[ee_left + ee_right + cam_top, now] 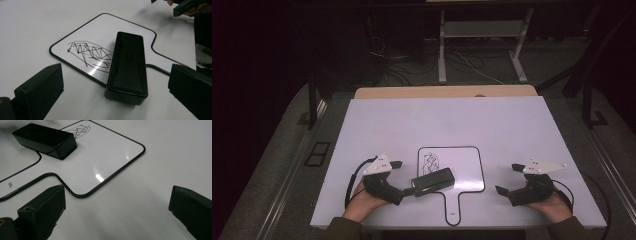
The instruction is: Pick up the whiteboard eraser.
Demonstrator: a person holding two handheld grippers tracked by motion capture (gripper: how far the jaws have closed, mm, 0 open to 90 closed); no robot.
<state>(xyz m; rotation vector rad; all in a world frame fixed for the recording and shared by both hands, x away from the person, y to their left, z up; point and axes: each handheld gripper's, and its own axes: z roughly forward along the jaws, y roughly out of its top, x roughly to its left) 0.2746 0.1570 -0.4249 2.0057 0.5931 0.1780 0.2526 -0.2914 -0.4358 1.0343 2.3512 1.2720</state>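
A small paddle-shaped whiteboard with a black rim lies flat at the table's front middle. Its left part carries a dark scribble. A black block eraser rests half on the board's left edge, just beside the scribble. My left gripper is open, and the eraser's near end lies just ahead between its wide jaws, touching neither. My right gripper is open over bare table to the right of the board, with nothing between its fingers.
The white table top stretches bare behind the board. The board's handle points at the front edge. Beyond the table is a dark floor with cables and a metal table frame.
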